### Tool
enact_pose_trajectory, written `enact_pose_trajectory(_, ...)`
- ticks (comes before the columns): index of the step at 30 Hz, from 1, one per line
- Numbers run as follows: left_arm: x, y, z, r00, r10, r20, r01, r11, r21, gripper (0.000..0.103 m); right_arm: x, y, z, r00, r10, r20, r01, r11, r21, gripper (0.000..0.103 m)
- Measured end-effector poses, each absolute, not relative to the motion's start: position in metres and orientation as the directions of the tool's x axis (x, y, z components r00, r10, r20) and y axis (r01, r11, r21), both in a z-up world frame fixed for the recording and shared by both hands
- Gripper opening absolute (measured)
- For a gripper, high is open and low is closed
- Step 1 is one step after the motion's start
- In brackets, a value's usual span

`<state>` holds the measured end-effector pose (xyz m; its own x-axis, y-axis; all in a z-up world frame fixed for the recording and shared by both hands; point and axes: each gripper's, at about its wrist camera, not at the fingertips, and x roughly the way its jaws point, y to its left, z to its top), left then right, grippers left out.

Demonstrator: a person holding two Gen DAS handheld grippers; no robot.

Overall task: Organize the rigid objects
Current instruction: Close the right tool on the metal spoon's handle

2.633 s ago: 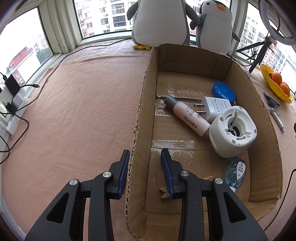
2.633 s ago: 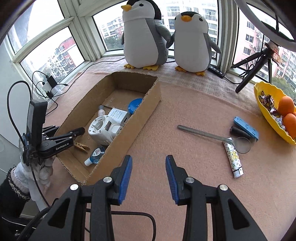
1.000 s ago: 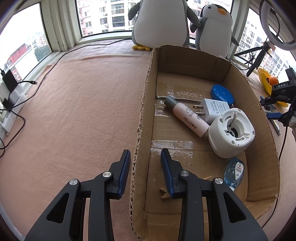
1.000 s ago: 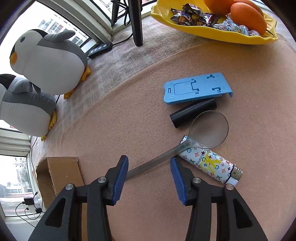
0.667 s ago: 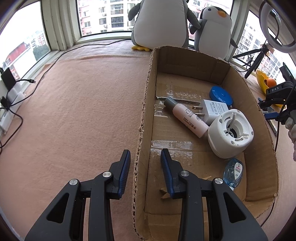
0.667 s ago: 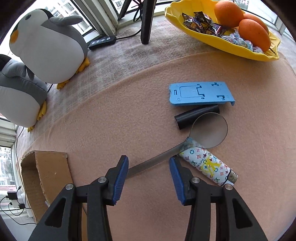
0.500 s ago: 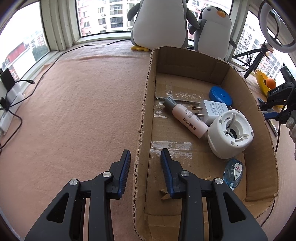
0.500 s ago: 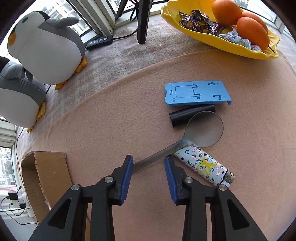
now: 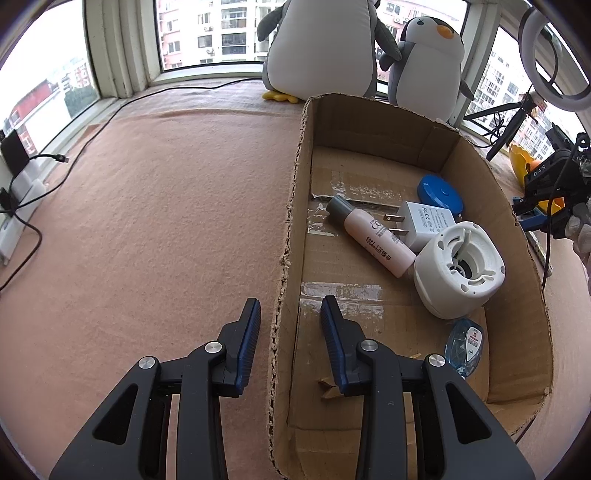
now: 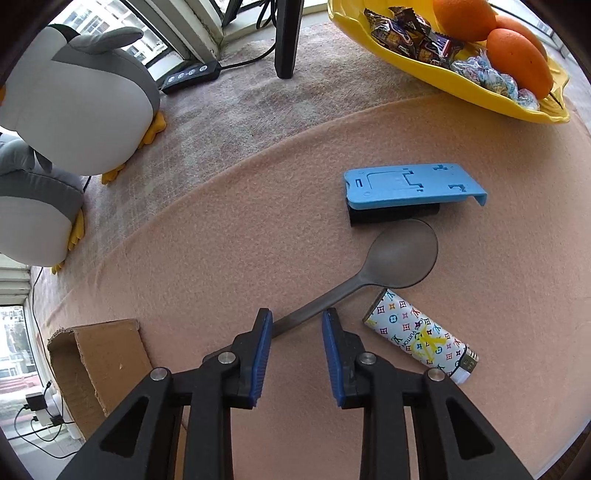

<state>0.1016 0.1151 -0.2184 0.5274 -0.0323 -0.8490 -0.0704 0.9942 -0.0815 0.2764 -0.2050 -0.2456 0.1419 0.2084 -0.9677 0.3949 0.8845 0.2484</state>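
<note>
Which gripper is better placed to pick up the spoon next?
Right. The right gripper straddles the spoon handle, jaws closing on it, pads not yet pressing. The left gripper is shut on the cardboard box wall.

Two plush penguins (image 9: 325,55) by the window, yellow fruit dish (image 10: 461,77) with oranges (image 10: 517,55), tripod leg (image 10: 286,37)

Even daylight is admitted through the windows (image 9: 207,33); shadows are soft, focus sharp, edges strongly barrel-distorted and vignetted.
</note>
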Motion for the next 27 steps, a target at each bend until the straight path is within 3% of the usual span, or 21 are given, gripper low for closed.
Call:
enact_pose_trajectory(8,0.102,0.117,-0.219,0.527,-0.043,-0.849,-0.069,0.993,-0.093,0.033,0.291,-0.187,-0.245,0.136,0.201,-0.970,0.352,0.906,0.237,0.017)
enact_pose_trajectory(18,0.103,0.120,-0.219,0.528,-0.058,-0.847,-0.065,0.992,-0.108,0.033,0.318,-0.175,-0.243,0.106,0.211,-0.972,0.337,0.912,0.235,0.024)
enact_pose_trajectory(23,0.104,0.121,-0.220,0.529,-0.067,-0.846,-0.064,0.991,-0.118,0.033,0.335,-0.160,-0.238,0.116,0.154,-0.981,0.258,0.949,0.179,0.021)
enact_pose_trajectory(27,0.105,0.121,-0.220,0.529,-0.067,-0.846,-0.062,0.991,-0.118,0.033,0.335,-0.154,-0.236,0.107,0.192,-0.976,0.211,0.954,0.211,0.012)
